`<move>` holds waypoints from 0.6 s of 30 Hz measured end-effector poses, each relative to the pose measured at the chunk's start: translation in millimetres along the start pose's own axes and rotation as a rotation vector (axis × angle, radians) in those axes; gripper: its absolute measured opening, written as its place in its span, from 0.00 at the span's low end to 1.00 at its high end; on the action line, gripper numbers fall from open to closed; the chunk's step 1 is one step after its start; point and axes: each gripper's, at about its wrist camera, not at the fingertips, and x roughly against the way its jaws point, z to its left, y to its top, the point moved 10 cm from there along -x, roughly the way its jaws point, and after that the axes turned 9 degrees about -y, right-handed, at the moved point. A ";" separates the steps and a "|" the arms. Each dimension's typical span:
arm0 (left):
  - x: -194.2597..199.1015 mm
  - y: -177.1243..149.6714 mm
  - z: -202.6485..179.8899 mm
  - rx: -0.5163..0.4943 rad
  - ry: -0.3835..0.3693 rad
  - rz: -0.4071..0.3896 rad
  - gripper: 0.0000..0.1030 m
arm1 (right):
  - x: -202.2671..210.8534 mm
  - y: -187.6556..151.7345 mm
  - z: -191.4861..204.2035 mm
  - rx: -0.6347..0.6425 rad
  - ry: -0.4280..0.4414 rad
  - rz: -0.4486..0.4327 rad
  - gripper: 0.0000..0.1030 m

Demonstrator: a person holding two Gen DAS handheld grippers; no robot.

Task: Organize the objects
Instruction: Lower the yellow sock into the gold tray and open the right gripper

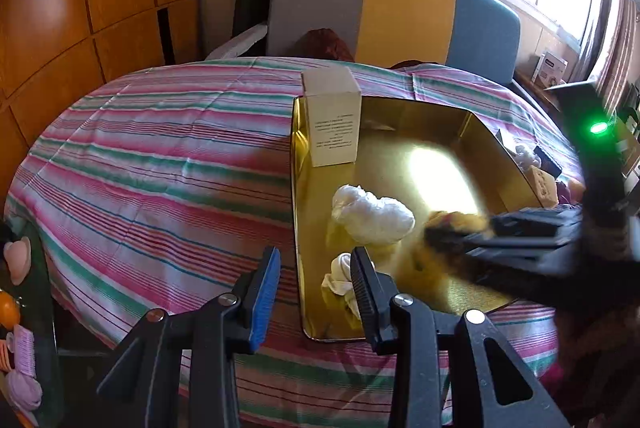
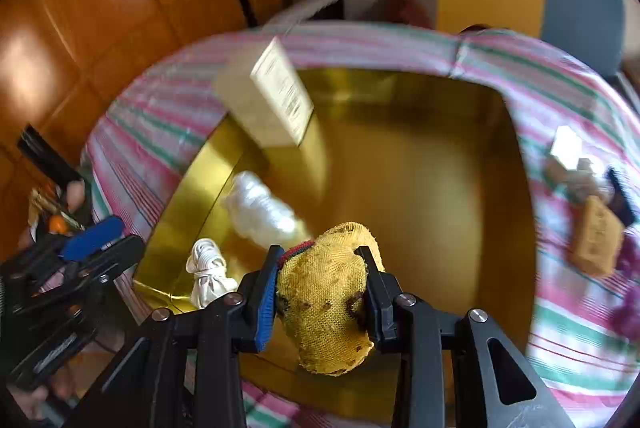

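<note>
box (image 1: 334,116), white bag (image 1: 372,214) and knotted cloth (image 1: 340,274) sit in gold tin (image 1: 420,110); right gripper (image 2: 320,280) clamps yellow pouch (image 2: 326,308) above it, left gripper (image 1: 316,276) empty, parted; clutter (image 2: 596,240) remains outside.

Landmark: the gold tray (image 1: 420,116) on the striped tablecloth (image 1: 160,156).

Inside the tray, the far left corner is blocked by an upright white box (image 1: 334,120) standing above the rim. The near left part holds a crumpled white bag (image 1: 372,214) and, close by the near rim, a knotted white cloth (image 1: 340,274). The centre and the far right of the tray floor (image 2: 420,168) are bare.

The right gripper (image 2: 320,260), clamped on a yellow mesh pouch (image 2: 324,308), occupies the space over the tray's near edge.

Left of the tray the tablecloth lies bare. Right of the tray, small items including a tan block (image 2: 596,240) crowd the cloth.
</note>
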 end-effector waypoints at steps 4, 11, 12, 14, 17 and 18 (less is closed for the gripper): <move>-2.2 -0.5 7.2 0.015 0.010 0.002 0.35 | -21.0 0.6 30.3 0.027 0.055 0.020 0.37; -4.0 -1.4 18.0 0.041 0.032 0.003 0.35 | -26.3 4.3 53.8 0.017 0.155 0.013 0.46; -3.3 -1.1 19.1 0.046 0.035 0.000 0.35 | -24.9 3.8 53.0 0.008 0.166 0.011 0.47; -2.1 0.1 19.6 0.045 0.035 -0.003 0.35 | -23.0 5.0 52.3 -0.013 0.176 0.004 0.58; -1.0 0.7 18.5 0.044 0.032 -0.007 0.36 | -15.8 4.5 44.0 -0.060 0.194 -0.001 0.68; -0.7 0.7 18.0 0.043 0.032 -0.008 0.36 | -13.8 5.6 40.2 -0.072 0.197 -0.007 0.69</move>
